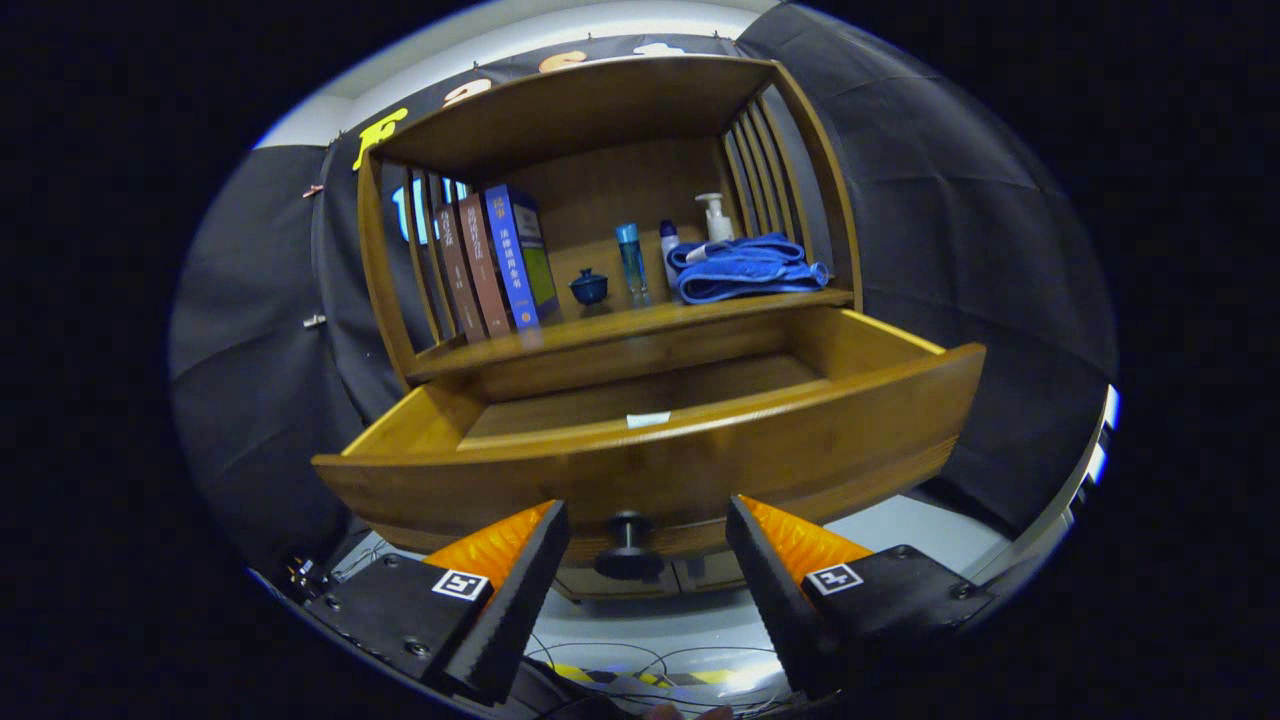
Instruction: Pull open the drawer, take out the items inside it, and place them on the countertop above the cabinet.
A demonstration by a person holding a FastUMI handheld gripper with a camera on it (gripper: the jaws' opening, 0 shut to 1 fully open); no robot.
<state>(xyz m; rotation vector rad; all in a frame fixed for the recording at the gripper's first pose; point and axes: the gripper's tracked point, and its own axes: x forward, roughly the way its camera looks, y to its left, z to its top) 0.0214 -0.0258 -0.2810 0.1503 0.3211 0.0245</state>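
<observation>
Currently logged: drawer pulled out, its knob just ahead of my gripper, fingers spread wide and holding nothing. Drawer floor bare apart from a small white slip near the front. Countertop carries books, bottles, blue cloth (crowded). Risk, I judge: reaching over the tall drawer front could snag it.
</observation>
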